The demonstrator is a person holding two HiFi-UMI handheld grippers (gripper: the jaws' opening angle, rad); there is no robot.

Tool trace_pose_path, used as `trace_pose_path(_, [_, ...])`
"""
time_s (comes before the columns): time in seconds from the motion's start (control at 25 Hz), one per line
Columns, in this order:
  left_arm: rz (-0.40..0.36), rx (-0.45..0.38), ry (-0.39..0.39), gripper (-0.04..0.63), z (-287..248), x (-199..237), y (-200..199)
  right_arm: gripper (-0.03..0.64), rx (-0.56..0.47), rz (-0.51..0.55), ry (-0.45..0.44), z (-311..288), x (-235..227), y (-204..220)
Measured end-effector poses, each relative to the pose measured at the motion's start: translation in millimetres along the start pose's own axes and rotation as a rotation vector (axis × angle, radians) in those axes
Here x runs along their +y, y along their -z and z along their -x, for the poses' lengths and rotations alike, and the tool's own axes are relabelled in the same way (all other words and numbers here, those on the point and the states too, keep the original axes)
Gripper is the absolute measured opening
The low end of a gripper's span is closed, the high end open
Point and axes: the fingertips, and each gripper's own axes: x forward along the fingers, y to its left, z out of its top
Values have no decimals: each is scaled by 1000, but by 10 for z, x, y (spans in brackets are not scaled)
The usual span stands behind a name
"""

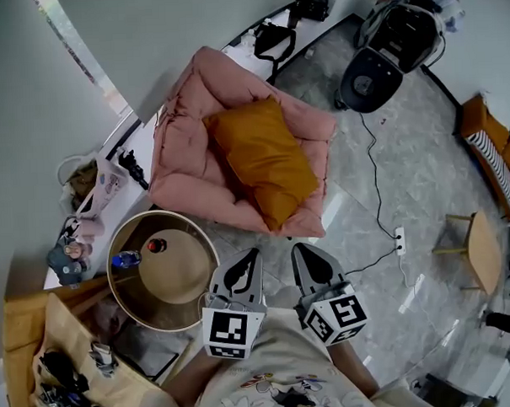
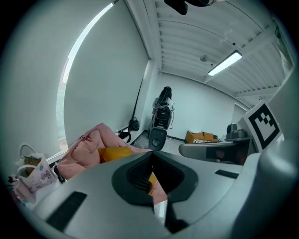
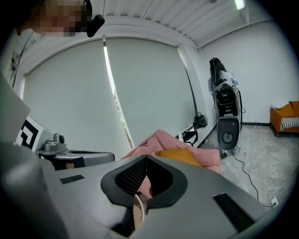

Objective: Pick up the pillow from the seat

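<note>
An orange pillow (image 1: 266,160) lies on a pink cushioned seat (image 1: 181,151) against the wall, up the head view from me. Both grippers hover over the floor just short of the seat's front edge. My left gripper (image 1: 252,254) is shut with nothing in it, and my right gripper (image 1: 300,249) beside it is shut and empty too. In the left gripper view the closed tips (image 2: 152,154) point at the pillow (image 2: 114,154) and seat (image 2: 84,147). The right gripper view shows its tips (image 3: 146,158) below the pillow (image 3: 180,156) and seat (image 3: 159,140).
A round tan table (image 1: 178,282) with a blue bottle (image 1: 126,260) stands left of the grippers. A power strip (image 1: 399,234) with a cable lies on the floor to the right, near a wooden stool (image 1: 482,252). A black machine (image 1: 383,54) stands beyond the seat.
</note>
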Motion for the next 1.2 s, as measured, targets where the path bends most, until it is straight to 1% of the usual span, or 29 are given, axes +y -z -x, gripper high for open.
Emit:
trace_pose_path(0.16, [-22,-5,7,5,5,149,-13,18,25,-27,8,-145,42,22])
trace_pose_path(0.32, [1,7,11,5,-14,242,22,18,38,-2,-10,-217,133,-10])
trace_pose_path(0.44, [10,21,5,6,-63,296,49,18,42,26,7,-273,127,-26])
trace_pose_path(0.52, [16,29,-3,6,-96,319,53,18,48,26,15,-303,91,-22])
trace_pose_path(0.64, [30,39,-18,6,-176,355,26,18,52,9,15,-343,2,-58])
trace_pose_path(0.92, [61,53,-46,6,-477,496,-27,18,54,10,0,-557,-265,-205])
trace_pose_path(1.08, [86,84,-63,7,-738,532,-12,18,69,17,-16,-721,-492,-298])
trace_pose_path(1.2, [91,114,-76,36,-972,524,-8,18,86,29,-38,-853,-698,-371])
